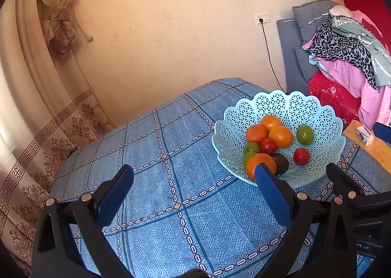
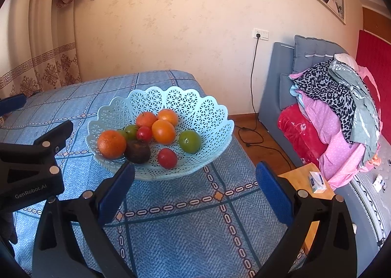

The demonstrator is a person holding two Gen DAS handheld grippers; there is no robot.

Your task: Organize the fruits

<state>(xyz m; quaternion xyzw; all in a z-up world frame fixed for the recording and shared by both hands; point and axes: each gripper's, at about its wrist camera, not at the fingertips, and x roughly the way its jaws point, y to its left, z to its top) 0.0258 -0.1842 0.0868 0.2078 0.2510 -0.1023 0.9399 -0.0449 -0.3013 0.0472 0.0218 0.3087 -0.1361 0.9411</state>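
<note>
Blue checked tablecloth over the table, beige wall behind, and there's the pale blue lattice basket near the cloth's right edge. All the fruit sits inside: four oranges, the biggest at the near-left rim, a dark brown fruit touching it, two small red ones, a large green one to the right. Left gripper hovers over bare cloth, jaws wide, empty. Right gripper just short of the basket, also spread wide, holding nothing. Piled bedding off right
</note>
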